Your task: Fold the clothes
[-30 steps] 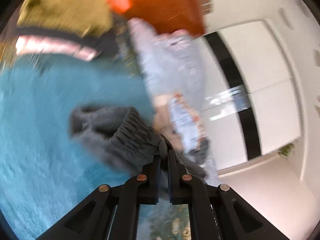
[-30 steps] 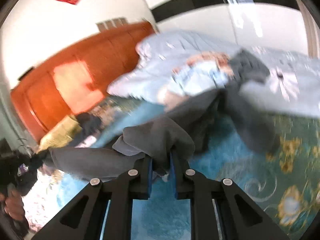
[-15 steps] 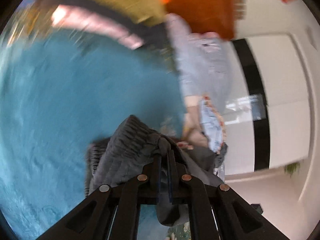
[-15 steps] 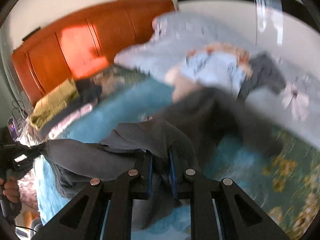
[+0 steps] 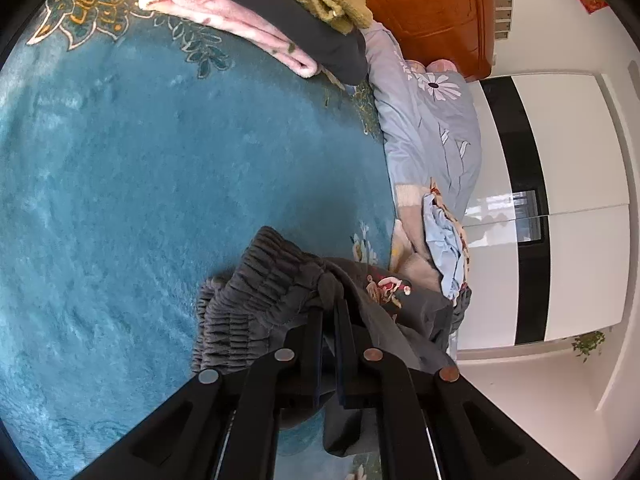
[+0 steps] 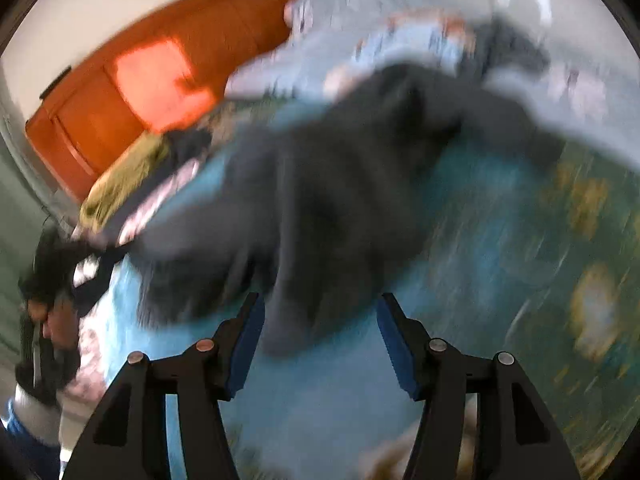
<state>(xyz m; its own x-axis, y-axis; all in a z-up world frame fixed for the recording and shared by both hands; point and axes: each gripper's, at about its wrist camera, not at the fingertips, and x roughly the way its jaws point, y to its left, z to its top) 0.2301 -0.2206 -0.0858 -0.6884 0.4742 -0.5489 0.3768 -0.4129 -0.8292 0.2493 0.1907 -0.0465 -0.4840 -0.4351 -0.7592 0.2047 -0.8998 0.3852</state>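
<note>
the left gripper (image 5: 329, 312) is clamped on the ribbed waistband of the dark grey trousers (image 5: 256, 300), which lie spread over the teal bedspread (image 5: 160, 184). the right gripper (image 6: 320, 336) has just been opening, and its blue pads (image 6: 394, 336) stand apart, clear of the blurred grey cloth lying between and beyond them. folded pink, black and olive clothes (image 5: 248, 12) lie stacked further up the bed.

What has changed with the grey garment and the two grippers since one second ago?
The right gripper has just been opening and has let go of the grey garment, which now lies loose ahead of its pads on the blue blanket. Both grippers came lower toward the blanket. The left gripper stays shut on the garment's ribbed edge.
</note>
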